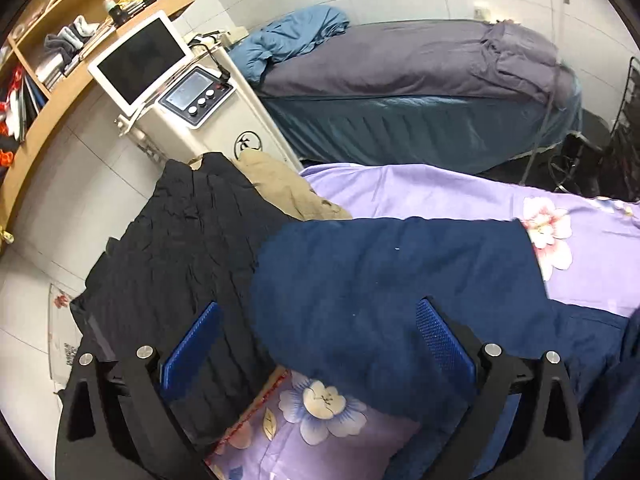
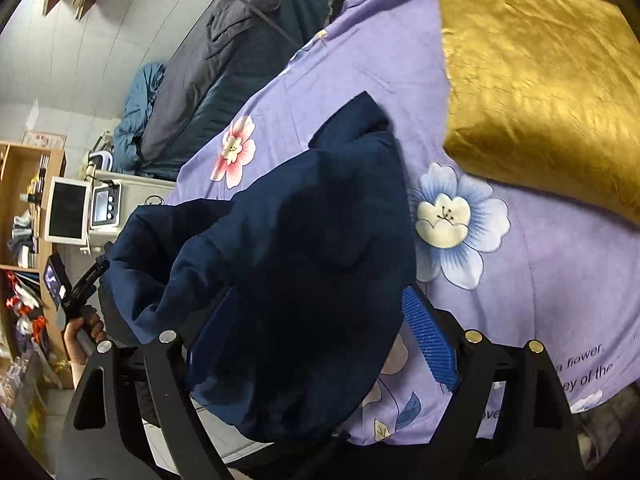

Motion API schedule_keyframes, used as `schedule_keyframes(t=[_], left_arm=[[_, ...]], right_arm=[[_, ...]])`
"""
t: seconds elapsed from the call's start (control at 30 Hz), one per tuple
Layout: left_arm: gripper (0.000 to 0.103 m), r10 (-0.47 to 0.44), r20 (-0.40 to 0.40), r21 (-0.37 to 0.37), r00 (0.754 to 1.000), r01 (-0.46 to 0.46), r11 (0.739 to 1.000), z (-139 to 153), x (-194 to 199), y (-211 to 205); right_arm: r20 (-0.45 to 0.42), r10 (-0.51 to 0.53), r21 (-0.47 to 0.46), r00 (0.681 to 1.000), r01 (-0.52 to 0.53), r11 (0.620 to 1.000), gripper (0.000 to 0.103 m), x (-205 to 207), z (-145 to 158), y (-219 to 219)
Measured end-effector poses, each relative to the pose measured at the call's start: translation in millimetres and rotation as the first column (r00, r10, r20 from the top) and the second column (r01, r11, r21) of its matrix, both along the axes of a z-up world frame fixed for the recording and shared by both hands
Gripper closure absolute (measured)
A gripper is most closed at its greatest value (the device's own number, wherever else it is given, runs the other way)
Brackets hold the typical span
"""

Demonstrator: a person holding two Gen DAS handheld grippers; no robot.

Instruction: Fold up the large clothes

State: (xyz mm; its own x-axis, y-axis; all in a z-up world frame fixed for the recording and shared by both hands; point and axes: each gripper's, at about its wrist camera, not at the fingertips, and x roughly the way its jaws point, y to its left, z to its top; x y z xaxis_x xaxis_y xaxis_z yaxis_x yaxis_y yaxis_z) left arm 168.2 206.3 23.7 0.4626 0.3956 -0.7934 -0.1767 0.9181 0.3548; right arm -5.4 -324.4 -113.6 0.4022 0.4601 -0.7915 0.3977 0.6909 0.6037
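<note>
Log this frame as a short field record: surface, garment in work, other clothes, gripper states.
surface: bed with purple floral sheet
garment in work: navy garment, lying bunched on the sheet
other clothes: black garment and tan garment at the bed's left end; gold fabric farther up the bed
left gripper: open, jaws spread above the navy garment
right gripper: open, navy cloth between the jaws, not pinched
background: white machine with screen; second bed behind
</note>
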Motion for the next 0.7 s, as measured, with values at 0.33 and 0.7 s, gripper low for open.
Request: schedule_keyframes(t=[0.33, 0.7], left_arm=[[0.007, 0.079, 0.104, -0.157, 0.991, -0.062, 0.986, 45, -51, 25], [0.007, -0.138, -0.066, -0.263, 0.988, 0.116, 0.958, -20, -93, -73]], right_arm=[[-0.002, -0.035, -0.133, 0.999, 0.035, 0.991, 0.019, 13, 12, -2], [0.082, 0.01, -0.125, 0.997, 0.0, 0.992, 0.019, 26, 48, 37]])
